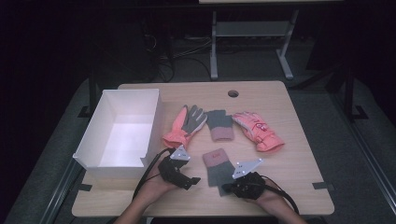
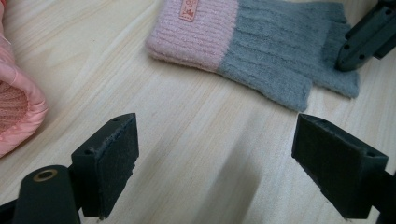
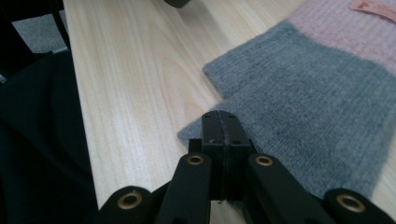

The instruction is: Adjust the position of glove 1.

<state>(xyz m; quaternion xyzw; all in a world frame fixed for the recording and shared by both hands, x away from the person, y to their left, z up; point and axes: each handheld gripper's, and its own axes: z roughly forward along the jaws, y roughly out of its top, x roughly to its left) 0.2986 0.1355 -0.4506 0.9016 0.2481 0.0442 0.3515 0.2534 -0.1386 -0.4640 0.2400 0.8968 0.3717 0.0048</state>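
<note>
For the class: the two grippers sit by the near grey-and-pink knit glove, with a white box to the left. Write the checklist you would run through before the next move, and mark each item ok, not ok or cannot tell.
1. Right gripper shut at the near glove's grey edge: ok, jaws together.
2. Fabric actually pinched between the right jaws: cannot tell; the closed tips rest at the edge, no cloth shows between them.
3. Left gripper open and free: ok, jaws wide over bare table.
4. Near glove lying flat, clear of the other gloves: ok.
5. Box open and able to take a glove: ok, nothing seen inside.
6. Matching knit glove within view: ok, farther back between the two pink gloves.
</note>
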